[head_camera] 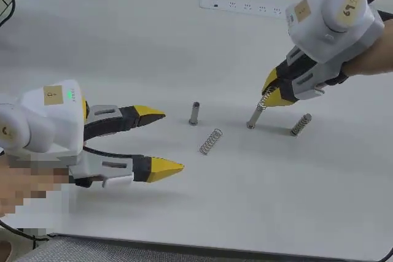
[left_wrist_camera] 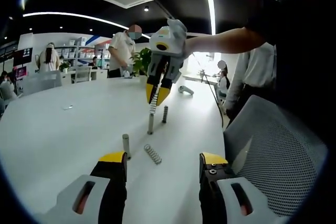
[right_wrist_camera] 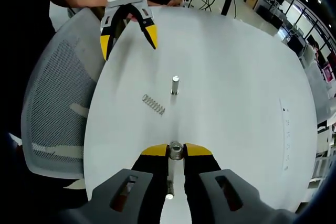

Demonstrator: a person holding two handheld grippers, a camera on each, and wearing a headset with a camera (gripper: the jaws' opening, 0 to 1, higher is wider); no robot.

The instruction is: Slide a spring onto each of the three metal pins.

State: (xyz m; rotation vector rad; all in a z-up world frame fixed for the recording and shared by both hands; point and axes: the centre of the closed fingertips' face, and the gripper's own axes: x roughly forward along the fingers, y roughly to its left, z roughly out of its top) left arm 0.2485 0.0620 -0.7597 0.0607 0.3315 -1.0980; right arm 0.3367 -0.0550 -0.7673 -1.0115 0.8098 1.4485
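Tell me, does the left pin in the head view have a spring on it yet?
No, the left pin stands bare, and a loose spring lies flat beside it, not touching it.

A white power strip (head_camera: 245, 6) lies flat near the far edge of the white bench (head_camera: 110, 35), a grey mesh chair (right_wrist_camera: 58, 103) stands just off its near edge, and a black cable (head_camera: 6, 4) loops beyond its far left corner.

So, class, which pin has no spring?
The pin nearest the left gripper; one other wears a spring, the right gripper holds a spring at the third's top.
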